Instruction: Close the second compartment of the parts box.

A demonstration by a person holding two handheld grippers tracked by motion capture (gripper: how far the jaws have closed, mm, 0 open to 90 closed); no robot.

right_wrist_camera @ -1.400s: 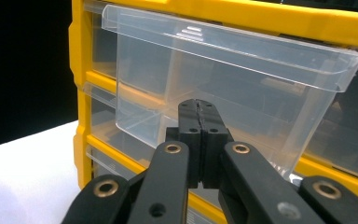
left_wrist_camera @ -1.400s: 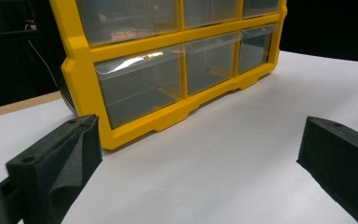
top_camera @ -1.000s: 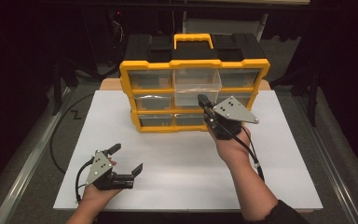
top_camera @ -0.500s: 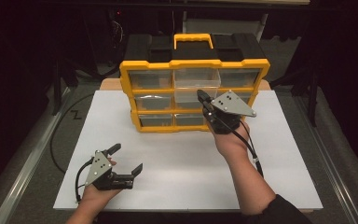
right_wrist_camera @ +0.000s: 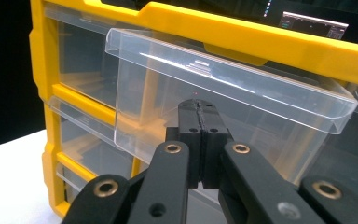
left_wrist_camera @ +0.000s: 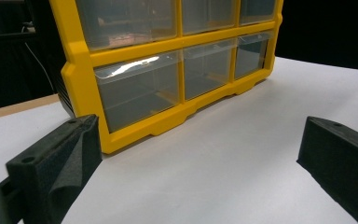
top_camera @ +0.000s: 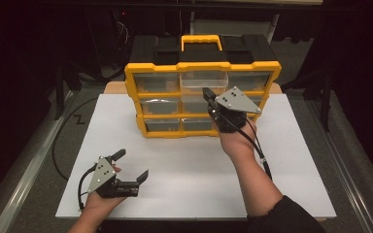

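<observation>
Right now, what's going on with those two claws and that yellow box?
Right gripper shut, tips against the pulled-out top middle drawer of the yellow organizer. Left gripper open, idle on the table. Nothing in the way.

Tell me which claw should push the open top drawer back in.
Right. The right claw is shut with its tips against the pulled-out top middle drawer. The left claw rests open, well short of the cabinet.

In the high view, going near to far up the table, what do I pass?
Left tool, open on the white tabletop → right tool, shut, at the front of the pulled-out top middle drawer → yellow drawer cabinet → its handle.
</observation>
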